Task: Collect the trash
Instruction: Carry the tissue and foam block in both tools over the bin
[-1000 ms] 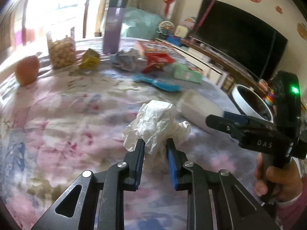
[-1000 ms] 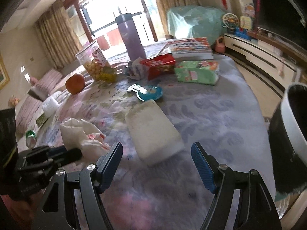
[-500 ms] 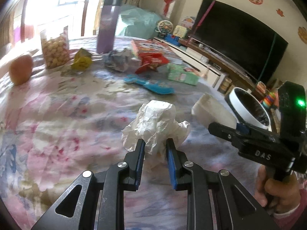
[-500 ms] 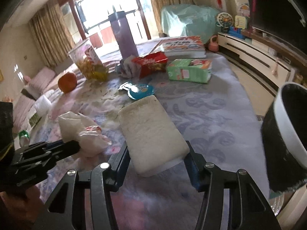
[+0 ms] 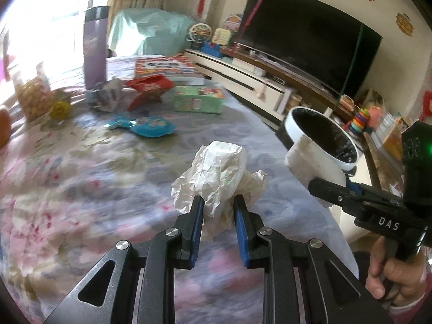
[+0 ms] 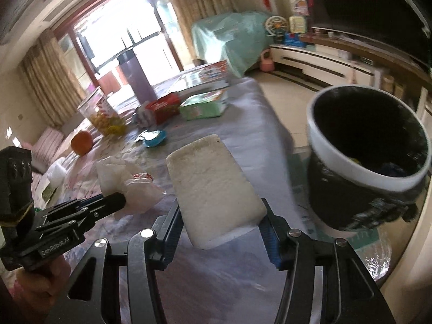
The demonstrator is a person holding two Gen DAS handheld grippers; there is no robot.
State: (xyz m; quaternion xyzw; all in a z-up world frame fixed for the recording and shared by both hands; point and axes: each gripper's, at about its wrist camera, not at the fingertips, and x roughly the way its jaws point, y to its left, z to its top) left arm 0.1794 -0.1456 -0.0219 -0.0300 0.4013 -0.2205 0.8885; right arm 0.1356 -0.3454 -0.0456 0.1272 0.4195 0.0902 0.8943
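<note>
The left gripper (image 5: 216,208) has its fingers nearly closed on a crumpled white paper wad (image 5: 220,170), which stands up from the pads in the lower centre of the left wrist view. The right gripper (image 6: 220,222) has its fingers about half open and pressed on the two long sides of a white foam block (image 6: 213,189); the block tilts upward, clear of the table (image 6: 256,113). I judge that each piece is pinched at its near end so that the far end can go first over the bin.

The trash bin (image 6: 367,145), dark with a white rim, stands past the table edge at the right of the right wrist view. Some coloured scraps already lie inside it. More wrappers remain at the upper left: a blue wrapper (image 5: 151,125) and a red packet (image 5: 149,85). So the collecting seems only partly done.
</note>
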